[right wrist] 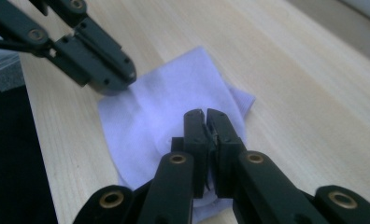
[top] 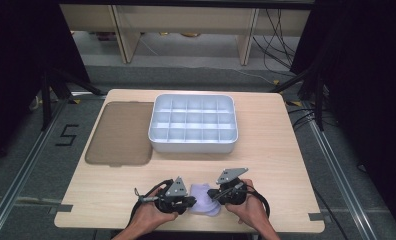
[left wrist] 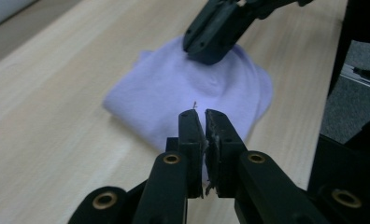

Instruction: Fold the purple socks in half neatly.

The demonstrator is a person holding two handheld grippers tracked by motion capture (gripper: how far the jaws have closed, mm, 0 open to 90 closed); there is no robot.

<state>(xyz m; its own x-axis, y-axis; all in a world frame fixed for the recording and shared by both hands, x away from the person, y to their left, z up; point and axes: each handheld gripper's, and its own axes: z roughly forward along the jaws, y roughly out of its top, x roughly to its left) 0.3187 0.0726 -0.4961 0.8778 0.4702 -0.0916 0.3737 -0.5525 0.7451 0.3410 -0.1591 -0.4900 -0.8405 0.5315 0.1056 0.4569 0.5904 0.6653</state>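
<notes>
A lavender cloth lies folded near the table's front edge, between my two grippers. My left gripper meets it from the left and my right gripper from the right. In the left gripper view the cloth spreads under the left gripper, whose jaws are shut with a pale strip of fabric pinched between them. The right gripper holds the far side. In the right gripper view the right gripper is shut on the cloth, and the left gripper holds the far corner.
A white compartment tray stands at the middle back of the wooden table. A flat brown lid lies to its left. Bare wood lies between the tray and the cloth, and the table's front edge runs just behind the hands.
</notes>
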